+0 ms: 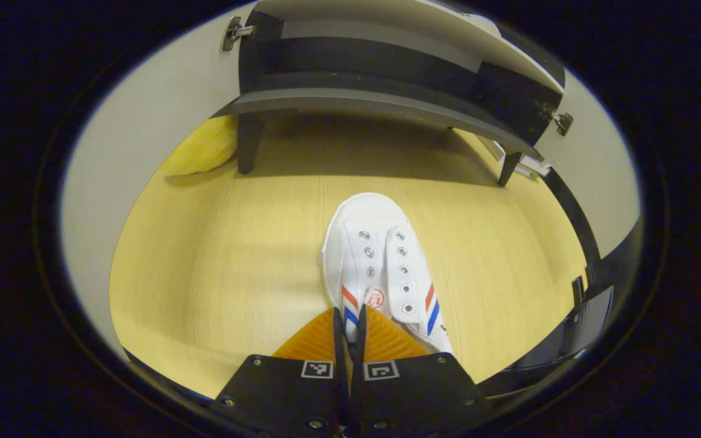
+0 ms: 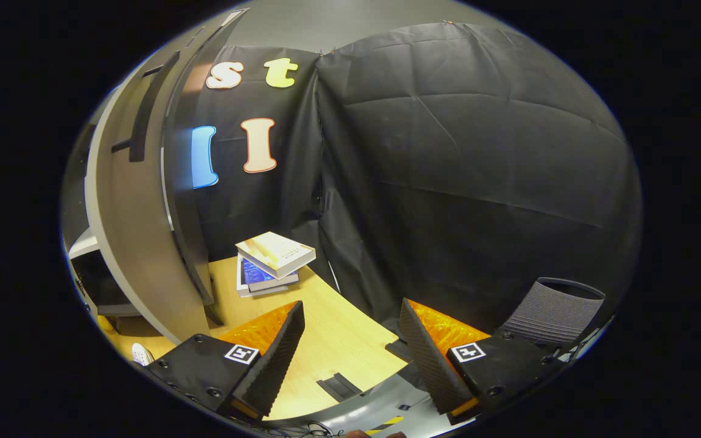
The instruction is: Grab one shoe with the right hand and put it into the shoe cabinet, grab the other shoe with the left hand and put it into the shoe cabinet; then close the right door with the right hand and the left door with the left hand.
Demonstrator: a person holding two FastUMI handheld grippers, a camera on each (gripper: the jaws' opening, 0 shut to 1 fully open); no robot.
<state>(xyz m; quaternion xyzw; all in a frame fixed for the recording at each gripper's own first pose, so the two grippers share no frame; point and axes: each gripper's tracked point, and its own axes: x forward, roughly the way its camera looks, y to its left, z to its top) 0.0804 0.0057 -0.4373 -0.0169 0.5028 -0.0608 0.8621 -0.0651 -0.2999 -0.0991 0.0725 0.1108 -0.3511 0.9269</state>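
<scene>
Pale wood worktop (image 1: 216,267) — cabinet (image 1: 387,91) at twelve o'clock; left claw (image 1: 348,322) pinches the shoe (image 1: 381,255), heel hidden; right claw (image 2: 350,347) released.

One white shoe (image 1: 381,261), one shoe cabinet (image 1: 387,91), two open doors, and three stacked books (image 2: 271,261).

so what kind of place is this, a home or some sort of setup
Most likely a staged recording booth, not a real home: black cloth walls hang around a wood-look floor, with a shoe cabinet, a white shoe, stacked books and an office chair as props.
</scene>
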